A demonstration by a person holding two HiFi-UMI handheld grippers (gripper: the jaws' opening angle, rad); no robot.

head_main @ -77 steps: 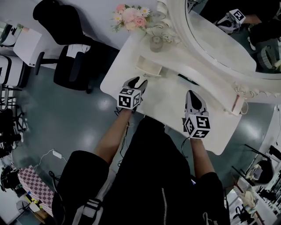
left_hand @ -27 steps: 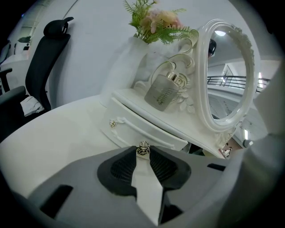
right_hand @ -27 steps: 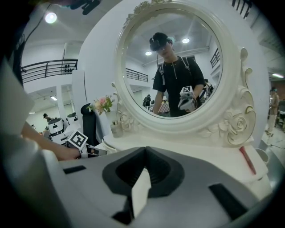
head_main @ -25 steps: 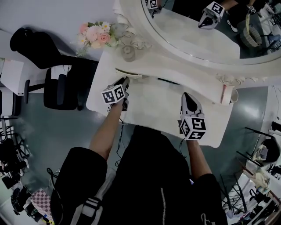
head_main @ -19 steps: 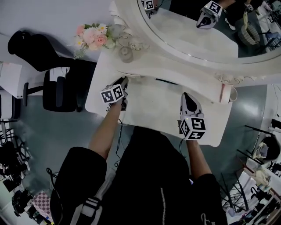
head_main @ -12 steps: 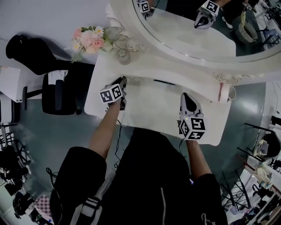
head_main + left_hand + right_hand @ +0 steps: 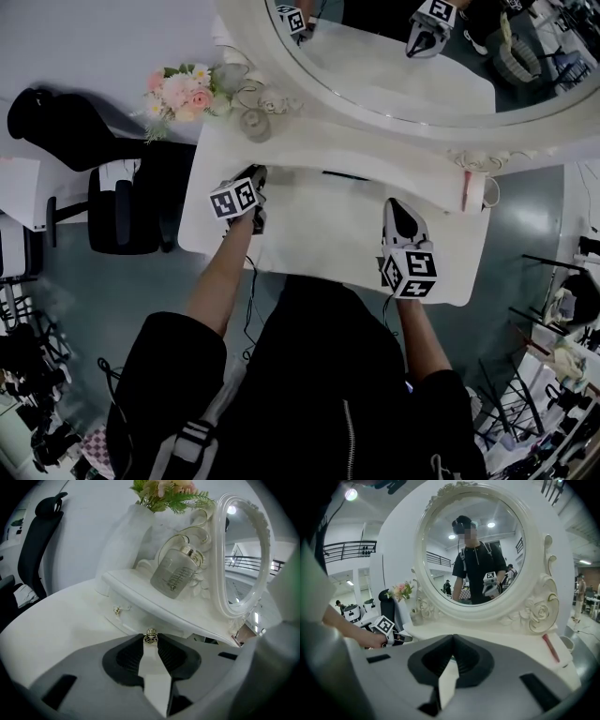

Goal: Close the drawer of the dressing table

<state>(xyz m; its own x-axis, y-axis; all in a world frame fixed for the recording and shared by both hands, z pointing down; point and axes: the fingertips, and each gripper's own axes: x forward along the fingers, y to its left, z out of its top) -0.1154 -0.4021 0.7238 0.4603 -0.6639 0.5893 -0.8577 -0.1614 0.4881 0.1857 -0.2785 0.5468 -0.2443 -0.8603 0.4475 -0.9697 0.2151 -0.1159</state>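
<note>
- The tabletop (image 7: 328, 234) of the dressing table shows nothing jutting out over it in the head view.
- The drawer (image 7: 133, 620), under the raised shelf at the tabletop's rear left, looks pushed in flush, so the closing seems all but done.
- The right hand-held gripper (image 7: 453, 638) is clenched on nothing, well apart from the drawer.
- The left hand-held gripper (image 7: 151, 640) pinches the drawer's gold knob (image 7: 151, 634); only letting go looks left.

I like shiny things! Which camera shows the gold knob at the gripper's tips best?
Left gripper view: the gold knob shows close and sharp, pinched by the left hand-held gripper. In the head view that gripper covers it; the right gripper view misses it.
</note>
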